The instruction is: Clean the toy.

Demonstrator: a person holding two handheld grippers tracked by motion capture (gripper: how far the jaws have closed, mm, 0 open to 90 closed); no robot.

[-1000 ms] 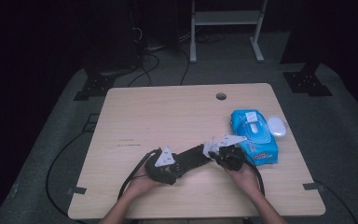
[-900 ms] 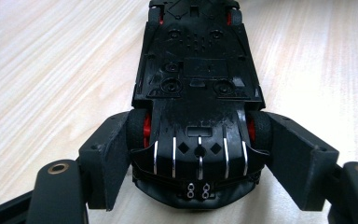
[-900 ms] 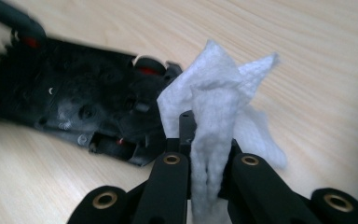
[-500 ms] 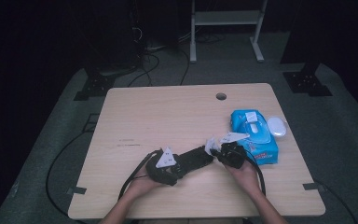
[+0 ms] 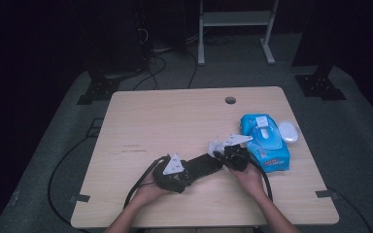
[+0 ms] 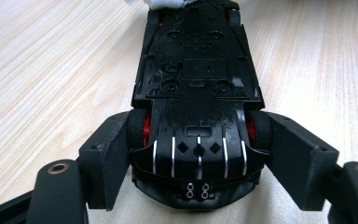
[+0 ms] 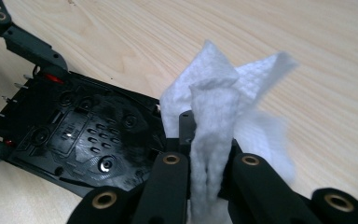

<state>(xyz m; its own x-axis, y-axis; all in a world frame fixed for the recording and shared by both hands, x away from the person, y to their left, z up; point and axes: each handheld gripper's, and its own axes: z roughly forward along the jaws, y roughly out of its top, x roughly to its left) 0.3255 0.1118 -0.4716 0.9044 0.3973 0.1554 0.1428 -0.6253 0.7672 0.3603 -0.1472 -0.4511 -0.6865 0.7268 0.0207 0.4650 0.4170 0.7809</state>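
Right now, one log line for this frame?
left gripper: shut on toy car, underside up | right gripper: shut on wipe, at car | wipe pack: idle

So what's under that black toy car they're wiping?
The toy car lies belly-up, its underside showing, clamped at the rear wheels by the left gripper. Bare wooden table shows around it; its body, facing down, is hidden. The right gripper holds a white wipe against it.

- I see a black toy car (image 6: 198, 100), red at its wheels, silver bars on its underside.
- My wipe (image 7: 214, 121) is white, waffle-textured.
- Blue wipes pack (image 5: 264, 141) at 3 o'clock.
- Pale wood-grain table (image 5: 175, 116).
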